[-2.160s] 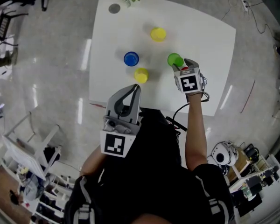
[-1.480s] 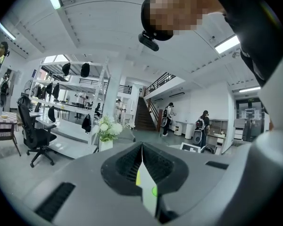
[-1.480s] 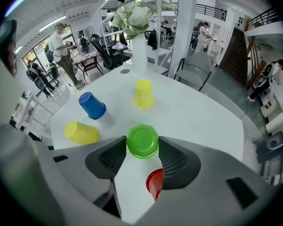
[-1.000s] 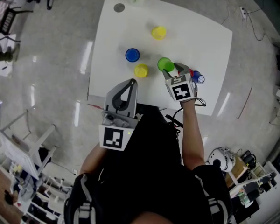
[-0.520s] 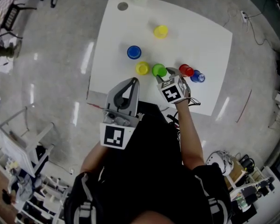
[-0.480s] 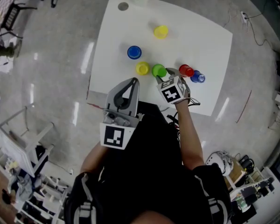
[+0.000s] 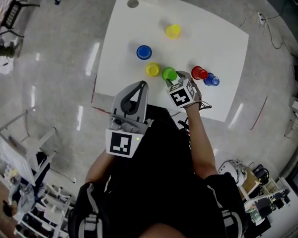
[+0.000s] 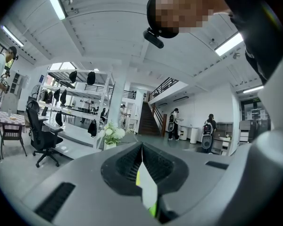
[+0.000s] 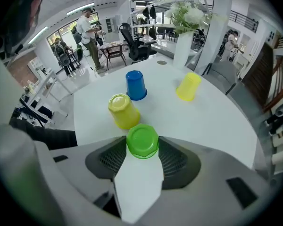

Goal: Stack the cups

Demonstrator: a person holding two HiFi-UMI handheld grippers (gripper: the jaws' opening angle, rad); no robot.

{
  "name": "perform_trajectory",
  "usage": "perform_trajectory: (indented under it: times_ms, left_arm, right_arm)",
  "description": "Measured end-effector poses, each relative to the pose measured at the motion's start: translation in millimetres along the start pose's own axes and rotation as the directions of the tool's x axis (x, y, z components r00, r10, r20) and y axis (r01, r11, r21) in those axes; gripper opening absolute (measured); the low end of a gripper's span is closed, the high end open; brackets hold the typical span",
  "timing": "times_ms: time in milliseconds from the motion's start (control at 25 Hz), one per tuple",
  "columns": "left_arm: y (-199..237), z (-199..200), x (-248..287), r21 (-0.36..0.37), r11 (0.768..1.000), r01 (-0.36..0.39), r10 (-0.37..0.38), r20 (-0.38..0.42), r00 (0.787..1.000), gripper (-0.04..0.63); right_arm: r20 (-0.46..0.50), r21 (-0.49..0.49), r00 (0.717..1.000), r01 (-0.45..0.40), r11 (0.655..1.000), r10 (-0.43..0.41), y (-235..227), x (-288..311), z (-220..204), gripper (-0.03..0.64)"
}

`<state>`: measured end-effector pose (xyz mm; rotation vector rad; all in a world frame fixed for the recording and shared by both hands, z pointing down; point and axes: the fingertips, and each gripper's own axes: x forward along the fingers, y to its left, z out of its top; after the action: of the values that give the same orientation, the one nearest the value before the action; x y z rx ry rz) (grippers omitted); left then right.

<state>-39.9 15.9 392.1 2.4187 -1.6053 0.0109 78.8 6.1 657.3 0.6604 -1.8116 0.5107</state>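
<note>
The right gripper [image 7: 174,82] points steeply down over the near part of the white table [image 7: 223,43], at the end of a bare forearm [image 7: 196,133] that reaches forward from the person's body. Its jaws are clamped on the green cup [image 9: 142,141], one ribbed pad against each side. The cup is upside down, its flat closed base facing up the gripper. It is bright green, smooth, and its base rim looks faintly many-sided. It sits just beside the near yellow cup [image 9: 123,111], which stands upside down on the table on its left; whether the two touch cannot be told, nor whether the green cup's mouth rests on the tabletop.

The left gripper [image 7: 142,86] is held back near the person's chest, at the table's near edge, aimed roughly level out across the room. Its jaws are pressed together with nothing between them.

Farther out, a blue cup [image 9: 136,85] stands upside down beyond the near yellow one, and a far yellow cup [image 9: 188,86] stands apart towards the far side. To the right of the gripped cup, a red cup [image 7: 198,73] and a second blue cup [image 7: 211,80] sit close together. A vase of white flowers [image 9: 191,18] stands at the far edge
</note>
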Motion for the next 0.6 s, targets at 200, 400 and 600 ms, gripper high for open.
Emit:
perform_trajectory:
  times_ms: [200, 400, 600]
  left_arm:
    - [1.5, 1.5, -2.0, 0.002, 1.000, -0.001, 0.001, 0.001, 1.000, 0.022]
    - [2.5, 2.1, -3.4, 0.000, 1.000, -0.005, 0.005, 0.007, 1.000, 0.021]
    - [3.3, 0.9, -6.2, -0.005, 1.000, -0.012, 0.012, 0.005, 1.000, 0.022]
  right_arm:
    - [-0.004, -0.007, 1.000, 0.001, 1.000, -0.001, 1.4, 2.3, 3.2, 0.230]
    - [0.000, -0.012, 1.000, 0.004, 1.000, -0.004, 1.6, 4.9, 6.3, 0.230]
    - [-0.005, -0.017, 1.000, 0.010, 1.000, -0.010, 1.0, 6.2, 6.0, 0.230]
